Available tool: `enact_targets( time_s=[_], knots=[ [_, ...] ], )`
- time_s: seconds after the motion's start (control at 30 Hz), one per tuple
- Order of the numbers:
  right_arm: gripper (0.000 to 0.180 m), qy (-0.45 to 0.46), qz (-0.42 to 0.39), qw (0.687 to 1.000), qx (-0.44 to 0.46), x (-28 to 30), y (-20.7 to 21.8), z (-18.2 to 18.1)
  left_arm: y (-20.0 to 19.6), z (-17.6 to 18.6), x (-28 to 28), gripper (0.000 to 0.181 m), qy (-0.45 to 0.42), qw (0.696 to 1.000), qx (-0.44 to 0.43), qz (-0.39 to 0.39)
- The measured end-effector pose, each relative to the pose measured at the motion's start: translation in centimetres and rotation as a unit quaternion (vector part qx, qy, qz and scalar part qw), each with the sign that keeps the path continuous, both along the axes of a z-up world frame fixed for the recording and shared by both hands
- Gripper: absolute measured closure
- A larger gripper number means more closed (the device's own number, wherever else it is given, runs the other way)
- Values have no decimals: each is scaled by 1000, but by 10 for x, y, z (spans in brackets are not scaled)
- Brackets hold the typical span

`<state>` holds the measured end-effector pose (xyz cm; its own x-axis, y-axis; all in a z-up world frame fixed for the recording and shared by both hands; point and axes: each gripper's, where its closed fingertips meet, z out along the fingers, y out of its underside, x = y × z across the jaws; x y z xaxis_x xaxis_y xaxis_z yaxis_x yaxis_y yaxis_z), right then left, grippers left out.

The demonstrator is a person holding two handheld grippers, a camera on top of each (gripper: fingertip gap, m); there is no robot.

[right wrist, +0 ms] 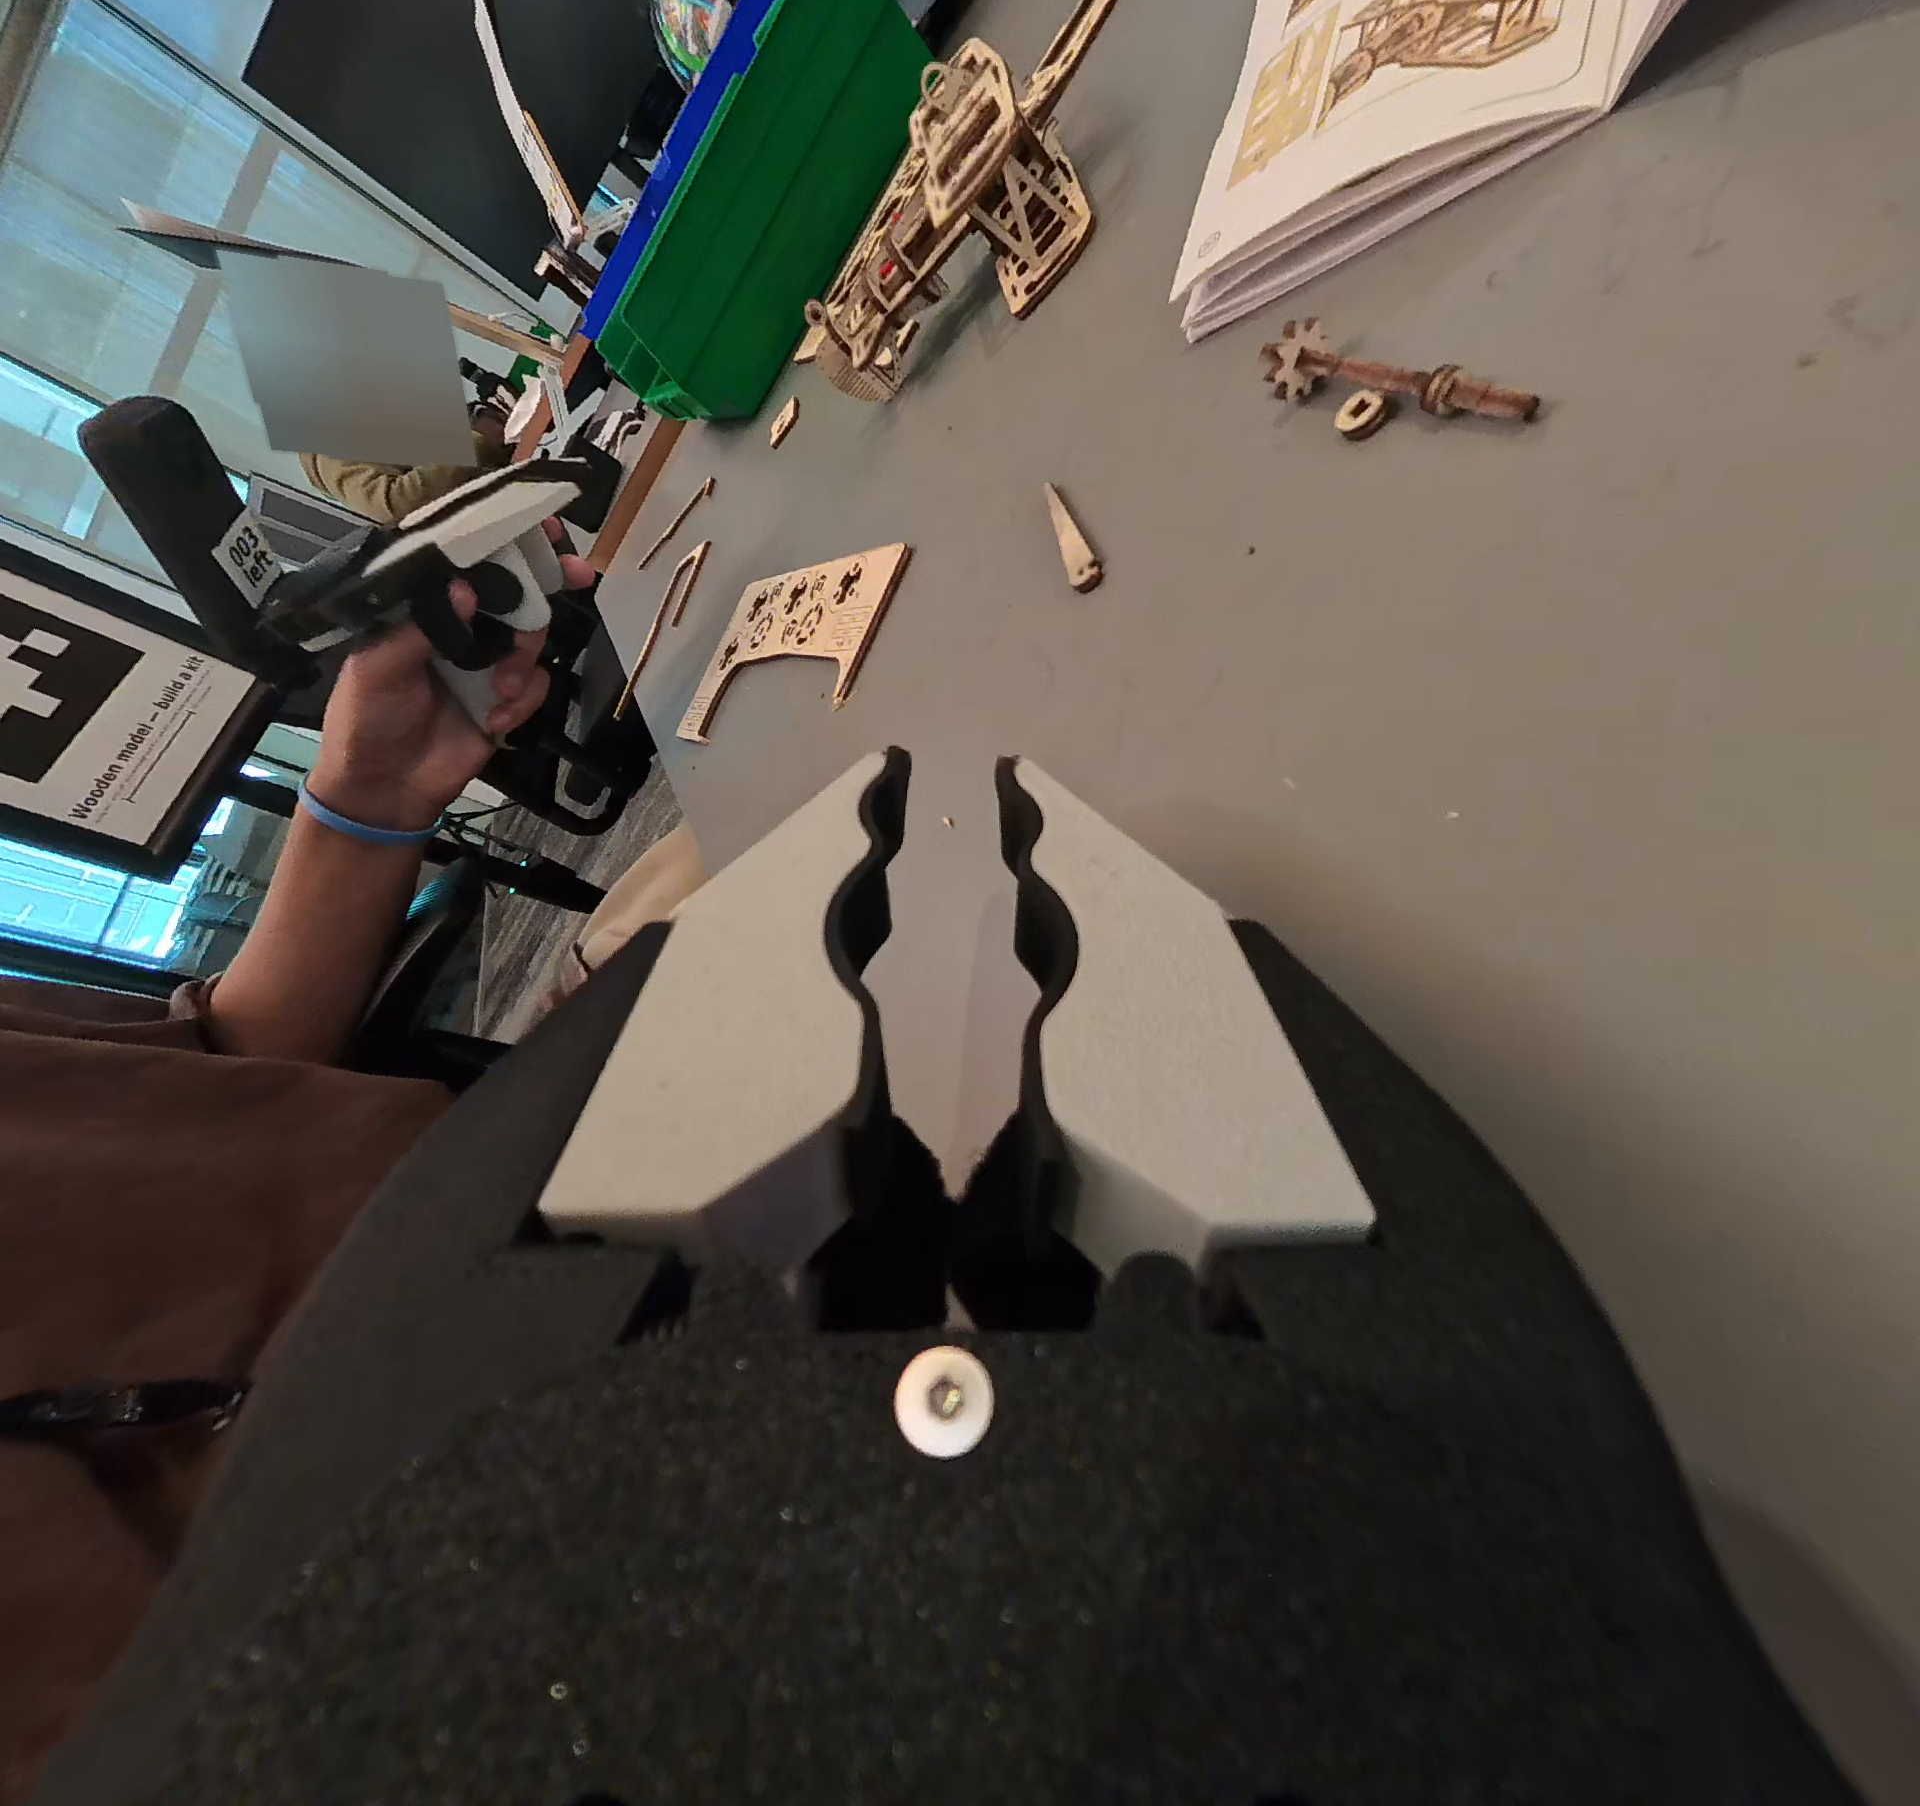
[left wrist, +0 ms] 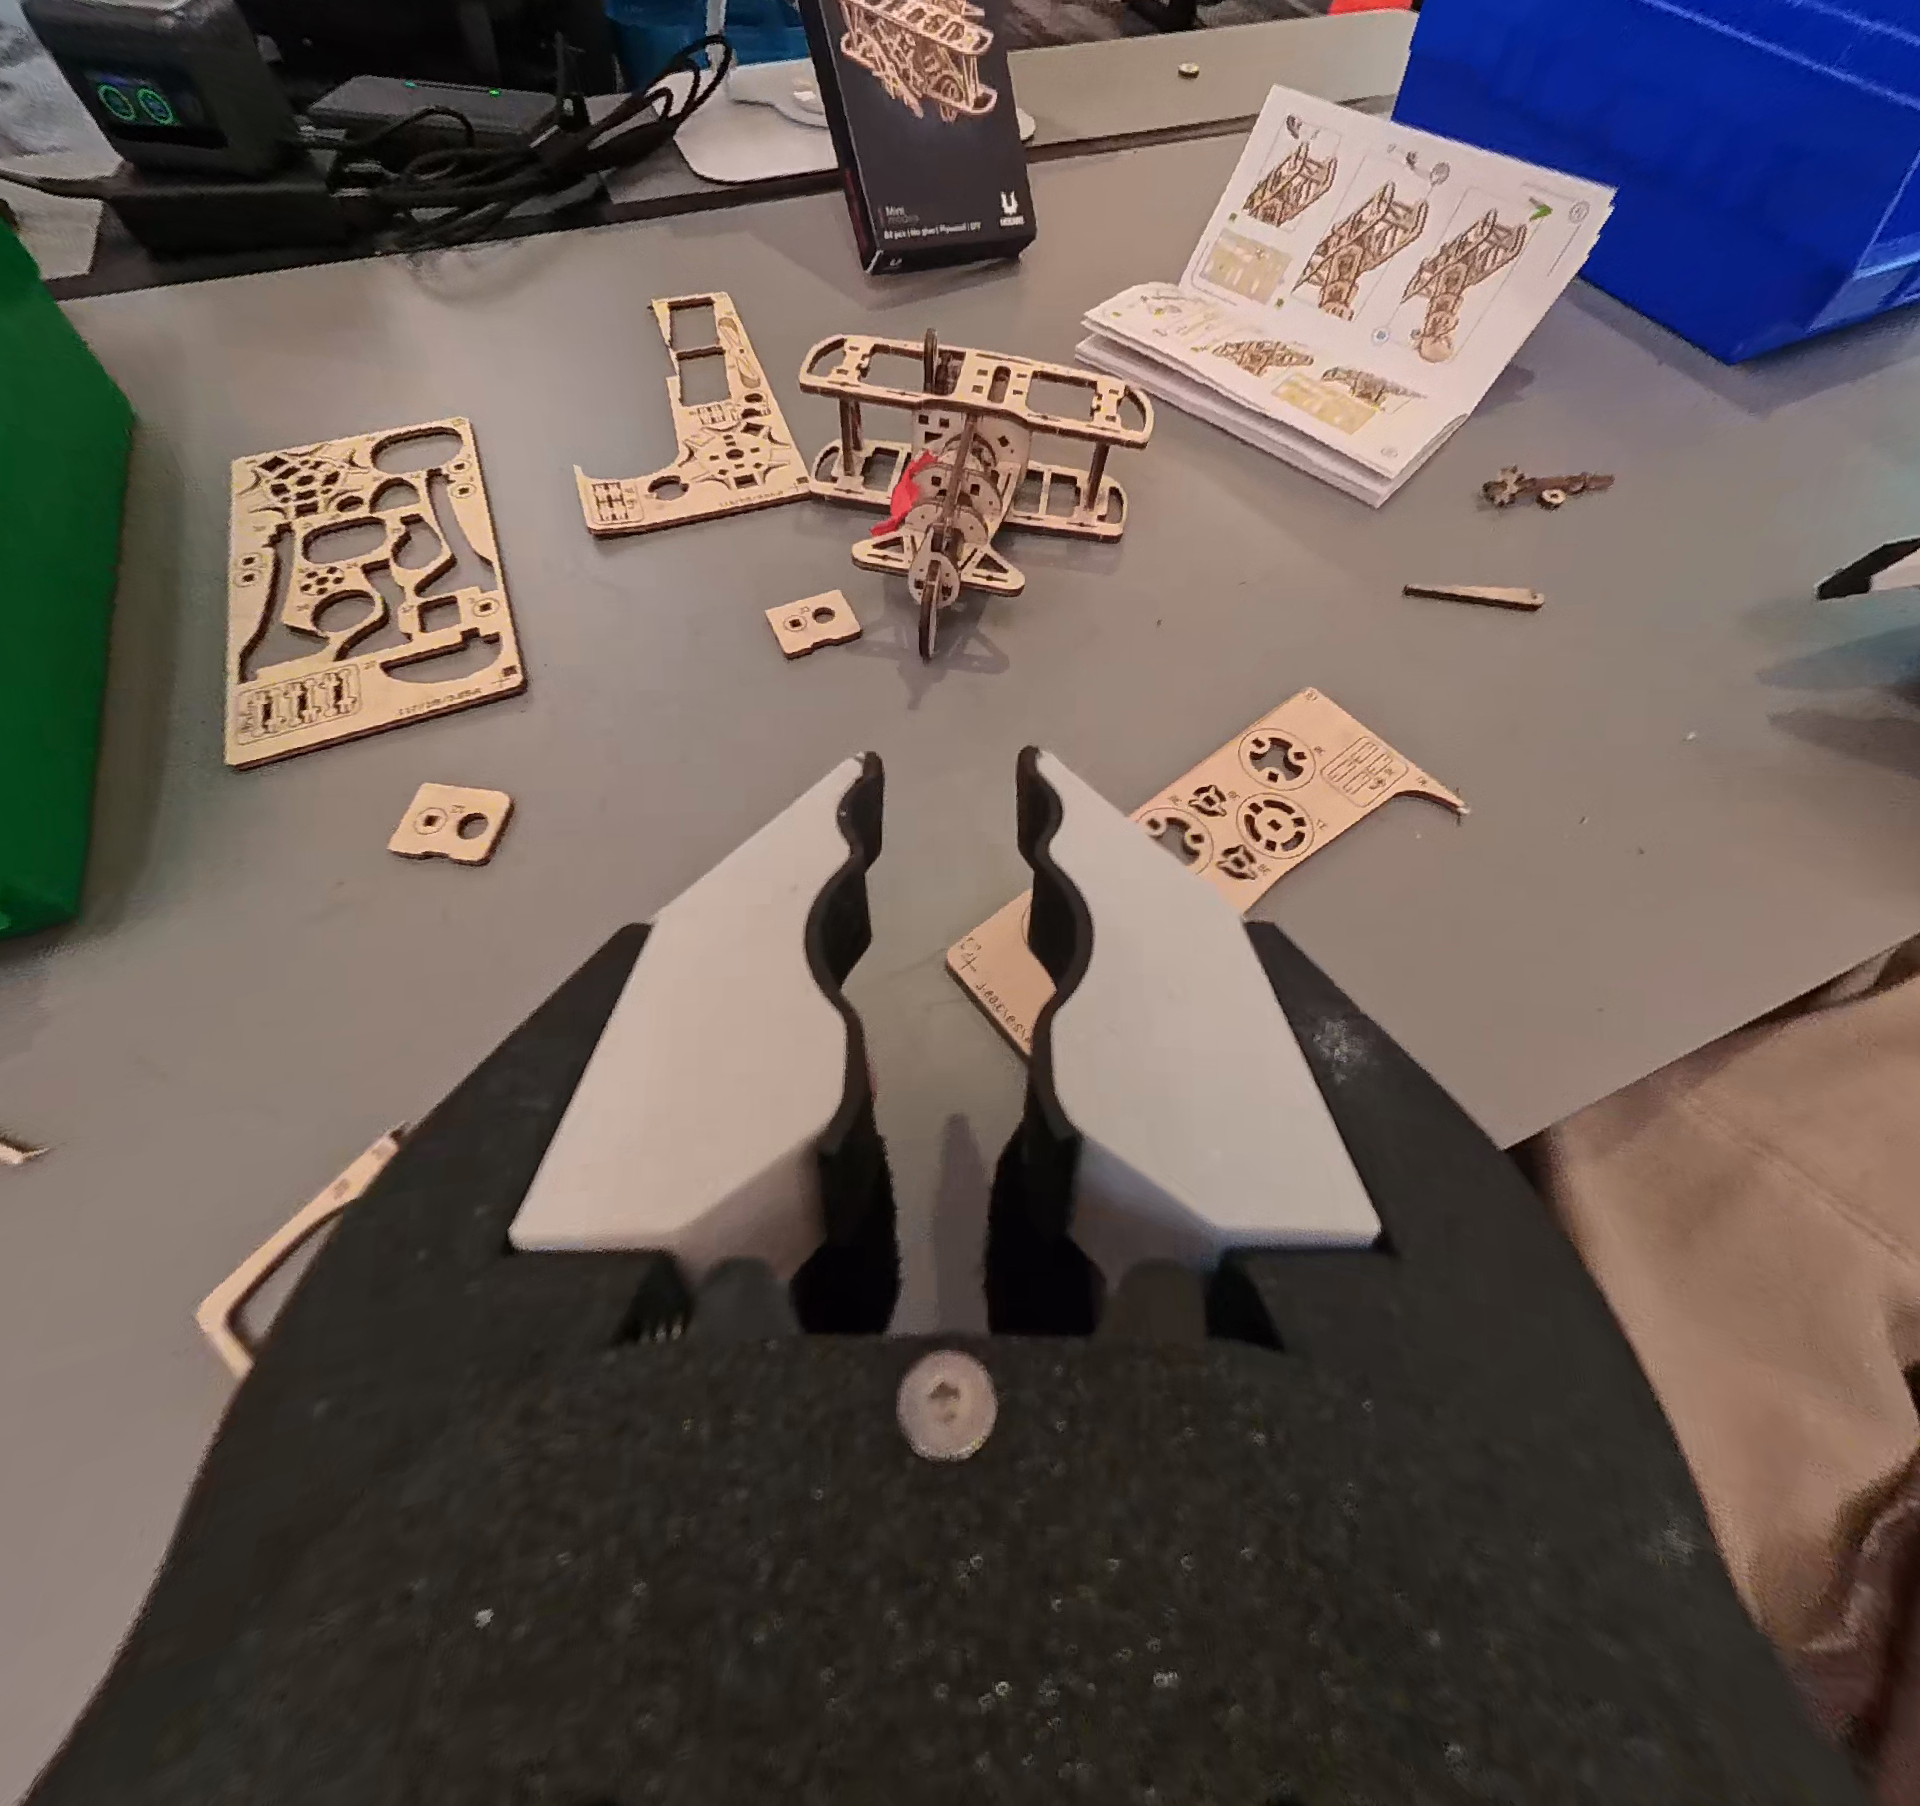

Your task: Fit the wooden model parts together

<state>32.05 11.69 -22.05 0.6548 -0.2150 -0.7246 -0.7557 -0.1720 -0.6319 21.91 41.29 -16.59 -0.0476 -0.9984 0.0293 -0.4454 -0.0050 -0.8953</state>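
Note:
A partly built wooden biplane (left wrist: 966,478) stands on the grey table (left wrist: 1143,676); it also shows in the right wrist view (right wrist: 956,218). My left gripper (left wrist: 949,769) is open and empty, hovering short of the plane, above a cut sheet of round parts (left wrist: 1278,800). My right gripper (right wrist: 951,769) is open and empty, tilted sideways over the table. Ahead of it lie that sheet (right wrist: 800,629), a wooden wedge piece (right wrist: 1072,541) and a dark gear-and-shaft part (right wrist: 1392,385). The wedge (left wrist: 1473,596) and the gear part (left wrist: 1546,487) lie right of the plane.
Punched-out wooden sheets (left wrist: 364,593) (left wrist: 707,416) and two small square tabs (left wrist: 814,622) (left wrist: 452,823) lie left. An open instruction booklet (left wrist: 1340,302), the black kit box (left wrist: 909,73), a blue bin (left wrist: 1683,94) and a green bin (left wrist: 52,561) ring the work area. A hand holds the left gripper (right wrist: 457,551) off the table edge. The tips of one gripper are about 30 cm away from the tips of the other. To the partly built wooden biplane (left wrist: 966,478): left tips about 20 cm, right tips about 30 cm.

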Motion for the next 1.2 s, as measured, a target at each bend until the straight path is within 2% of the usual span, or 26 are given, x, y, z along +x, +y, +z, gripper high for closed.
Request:
enact_targets(
  time_s=[0.2,0.3,0.43,0.5,0.63,0.8,0.87,1.0,1.1,1.2],
  knots=[
    [166,-78,-48,995,29,9,-4,18,-3,-2,0,157,5,1000,15,-6],
    [166,-79,-72,994,21,16,-9,22,-6,-7,1,157,16,1000,23,-15],
    [164,-155,-110,977,-100,41,-21,12,-11,-12,2,157,25,999,26,-26],
    [159,-189,-99,965,-156,54,-18,3,-16,-14,5,157,29,999,16,-37],
    [150,-223,-17,955,-195,75,12,-17,-27,-20,7,157,41,997,19,-62],
    [150,-334,52,909,-245,101,31,-30,-27,-24,2,157,49,995,48,-69],
    [150,-318,83,913,-243,95,34,-36,-24,-23,1,158,48,995,48,-67],
    [155,-294,76,924,-232,101,32,-36,-23,-23,2,158,47,996,33,-68],
    [166,-293,86,923,-233,102,32,-38,-26,-25,3,158,51,996,28,-73],
    [169,-301,87,919,-240,102,33,-38,-28,-26,4,158,52,995,36,-77]
  ],
)
